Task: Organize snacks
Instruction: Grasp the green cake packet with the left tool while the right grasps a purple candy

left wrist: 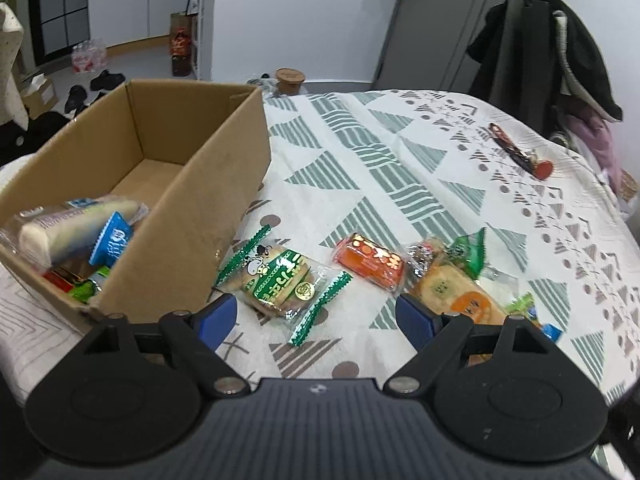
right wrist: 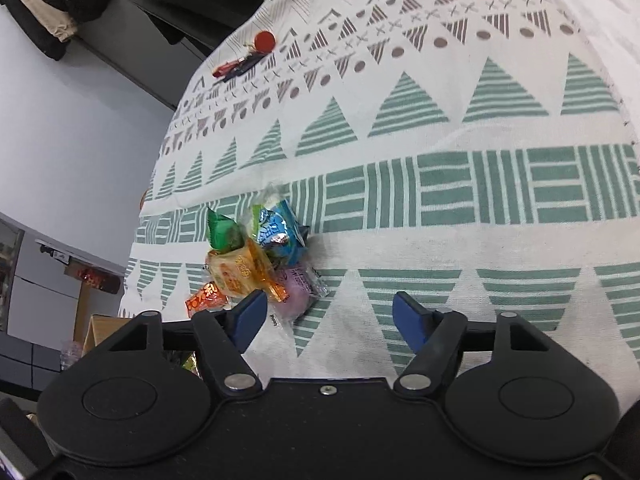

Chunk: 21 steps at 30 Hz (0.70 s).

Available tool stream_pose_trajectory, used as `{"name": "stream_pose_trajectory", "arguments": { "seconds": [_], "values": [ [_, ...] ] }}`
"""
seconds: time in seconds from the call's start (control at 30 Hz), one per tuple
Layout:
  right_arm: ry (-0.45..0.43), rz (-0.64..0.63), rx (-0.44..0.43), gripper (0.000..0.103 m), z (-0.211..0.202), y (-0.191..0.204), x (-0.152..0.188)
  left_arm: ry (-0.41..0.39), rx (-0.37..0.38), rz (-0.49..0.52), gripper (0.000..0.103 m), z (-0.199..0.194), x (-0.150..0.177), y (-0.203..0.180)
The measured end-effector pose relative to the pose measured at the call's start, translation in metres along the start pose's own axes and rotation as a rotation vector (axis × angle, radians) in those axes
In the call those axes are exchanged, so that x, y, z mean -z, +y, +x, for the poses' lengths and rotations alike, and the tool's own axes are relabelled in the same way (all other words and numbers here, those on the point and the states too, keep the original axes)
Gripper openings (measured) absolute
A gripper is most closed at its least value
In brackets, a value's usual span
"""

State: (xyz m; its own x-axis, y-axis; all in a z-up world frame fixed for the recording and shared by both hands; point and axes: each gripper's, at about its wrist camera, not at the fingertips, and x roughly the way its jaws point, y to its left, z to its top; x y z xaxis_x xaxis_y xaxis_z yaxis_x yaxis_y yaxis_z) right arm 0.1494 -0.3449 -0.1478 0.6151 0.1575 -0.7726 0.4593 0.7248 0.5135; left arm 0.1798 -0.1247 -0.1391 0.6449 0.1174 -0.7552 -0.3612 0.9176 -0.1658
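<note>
An open cardboard box (left wrist: 224, 184) stands at the left of the table and holds a long bread pack (left wrist: 76, 226) and small packets. My left gripper (left wrist: 316, 316) hovers open just in front of a green-edged cake packet (left wrist: 280, 280) lying beside the box. An orange snack pack (left wrist: 370, 260) and an orange cracker pack (left wrist: 456, 290) lie to its right. In the right wrist view my right gripper (right wrist: 326, 314) is open above bare cloth, with a pile of snacks to its left: a blue packet (right wrist: 280, 228), a green packet (right wrist: 224, 230), an orange packet (right wrist: 240, 270) and a pink one (right wrist: 298, 290).
A patterned tablecloth (left wrist: 380, 160) covers the table. A dark bar-shaped item with a red round end (left wrist: 520, 152) lies at the far right. A brown lidded cup (left wrist: 290, 80) stands at the far edge. A coat (left wrist: 548, 48) hangs behind; shoes lie on the floor at left.
</note>
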Motion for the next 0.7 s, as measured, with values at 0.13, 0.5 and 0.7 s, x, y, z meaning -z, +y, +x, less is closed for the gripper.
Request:
{"name": "stream_pose_trajectory", "arguments": {
  "seconds": [0.13, 0.5, 0.7],
  "values": [
    [0.029, -0.016, -0.007, 0.065, 0.011, 0.004, 0.001, -0.011, -0.01, -0.007, 0.086, 0.01, -0.002, -0.001],
    [0.087, -0.056, -0.002, 0.065, 0.039, 0.015, 0.001, -0.045, -0.083, -0.015, 0.086, 0.021, -0.007, 0.005],
    [0.07, -0.096, 0.017, 0.066, 0.045, 0.024, 0.0, -0.044, -0.114, -0.04, 0.086, 0.028, -0.009, 0.012]
  ]
}}
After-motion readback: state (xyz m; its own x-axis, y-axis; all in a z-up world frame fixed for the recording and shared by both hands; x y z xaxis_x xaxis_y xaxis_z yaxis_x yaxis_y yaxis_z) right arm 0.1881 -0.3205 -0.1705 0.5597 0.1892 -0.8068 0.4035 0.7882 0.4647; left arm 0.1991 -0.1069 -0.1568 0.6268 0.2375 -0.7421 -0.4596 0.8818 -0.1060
